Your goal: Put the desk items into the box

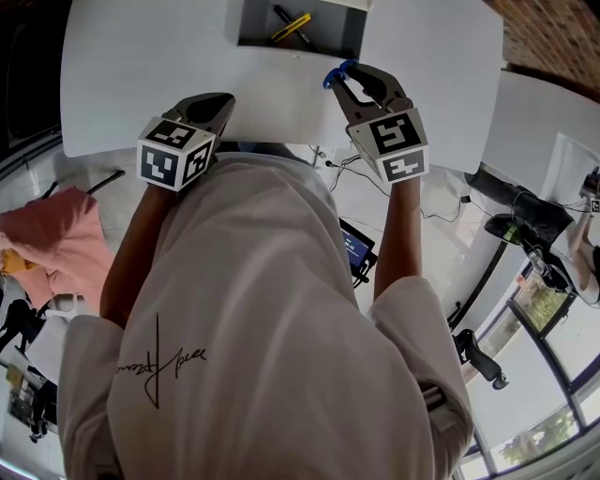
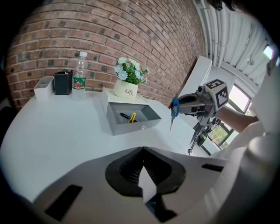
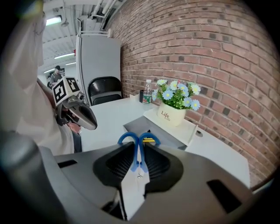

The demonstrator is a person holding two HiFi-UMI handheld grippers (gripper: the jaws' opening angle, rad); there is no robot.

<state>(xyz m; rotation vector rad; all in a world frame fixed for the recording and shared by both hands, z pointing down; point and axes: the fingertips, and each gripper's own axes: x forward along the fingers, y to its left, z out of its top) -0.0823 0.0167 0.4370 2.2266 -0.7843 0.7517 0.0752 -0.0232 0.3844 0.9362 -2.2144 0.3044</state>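
A grey open box (image 1: 246,28) stands at the far side of the white table (image 1: 141,75); a yellow utility knife (image 1: 292,26) and a black pen lie in it. My right gripper (image 1: 349,75) is shut on blue-handled scissors (image 1: 336,73), held in the air just in front of the box. From the left gripper view the scissors (image 2: 174,108) hang blade down beside the box (image 2: 114,125). In the right gripper view the blue handles (image 3: 139,141) stick out past the jaws toward the box (image 3: 131,127). My left gripper (image 1: 223,101) hovers at the table's near edge, shut and empty.
A white pot of flowers (image 2: 127,89) sits on a white stand behind the box. A water bottle (image 2: 79,75), a black holder (image 2: 63,82) and a white tray (image 2: 43,86) line the brick wall. A black chair (image 3: 105,91) stands at the table's far end.
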